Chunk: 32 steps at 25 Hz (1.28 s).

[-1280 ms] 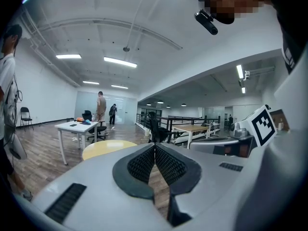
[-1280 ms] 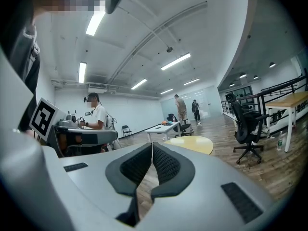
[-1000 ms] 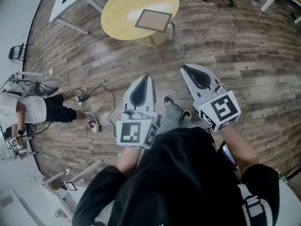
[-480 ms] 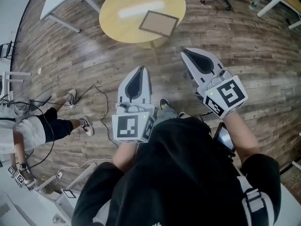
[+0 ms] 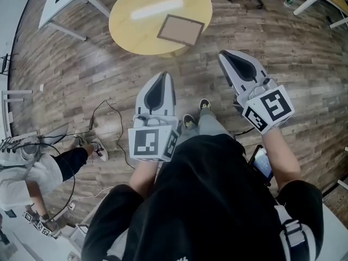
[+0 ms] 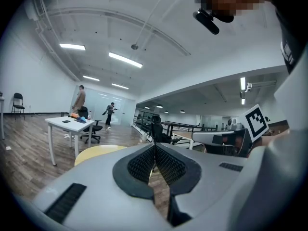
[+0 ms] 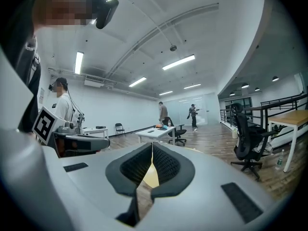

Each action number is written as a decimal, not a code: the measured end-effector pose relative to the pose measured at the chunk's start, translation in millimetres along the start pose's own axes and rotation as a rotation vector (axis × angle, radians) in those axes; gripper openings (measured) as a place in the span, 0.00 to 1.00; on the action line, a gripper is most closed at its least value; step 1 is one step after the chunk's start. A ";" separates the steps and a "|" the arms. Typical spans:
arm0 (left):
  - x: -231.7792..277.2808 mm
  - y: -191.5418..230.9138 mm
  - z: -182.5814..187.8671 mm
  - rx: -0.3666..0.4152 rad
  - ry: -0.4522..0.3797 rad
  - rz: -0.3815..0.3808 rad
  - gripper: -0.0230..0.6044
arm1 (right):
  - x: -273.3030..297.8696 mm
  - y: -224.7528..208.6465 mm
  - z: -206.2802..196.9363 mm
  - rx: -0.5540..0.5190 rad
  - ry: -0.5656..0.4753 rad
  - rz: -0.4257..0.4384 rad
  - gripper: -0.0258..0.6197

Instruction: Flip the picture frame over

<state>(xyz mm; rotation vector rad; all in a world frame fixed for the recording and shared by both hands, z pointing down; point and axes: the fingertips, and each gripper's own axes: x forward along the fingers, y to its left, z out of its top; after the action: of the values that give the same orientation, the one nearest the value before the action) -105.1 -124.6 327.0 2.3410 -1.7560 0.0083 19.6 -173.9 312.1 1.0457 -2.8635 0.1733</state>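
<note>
Picture frame (image 5: 180,30) lies flat, brown face up, near the right edge of the round yellow table (image 5: 128,23), and only the head view catches it. Left gripper (image 5: 165,76) is clenched on nothing, well short of the table; its own view gets just a sliver of yellow tabletop. Right gripper (image 5: 224,54) is pinched tight too, empty, with yellow peeking behind its pads.

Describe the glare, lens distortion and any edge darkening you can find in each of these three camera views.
Head view: a fisheye lens bows the floorboards, and a white streak of glare lies on the round yellow table near the picture frame. Left gripper view: black vignetted corners, ceiling light strips blown white. Right gripper view: the same dark rim and bright strips.
</note>
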 end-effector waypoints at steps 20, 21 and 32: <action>155.4 28.0 10.9 0.068 0.052 0.114 0.07 | 92.7 -112.0 -37.6 -0.236 0.107 0.167 0.07; 159.7 30.7 8.9 0.065 0.056 0.124 0.07 | 96.6 -114.0 -42.6 -0.249 0.121 0.180 0.07; 205.6 80.9 0.7 0.029 0.101 0.154 0.07 | 149.1 -115.0 -103.5 -0.401 0.297 0.326 0.07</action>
<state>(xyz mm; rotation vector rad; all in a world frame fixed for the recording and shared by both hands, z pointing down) -122.8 -341.2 367.2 2.1776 -1.8923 0.1747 -15.2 -341.9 441.4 0.4367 -2.6179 -0.2016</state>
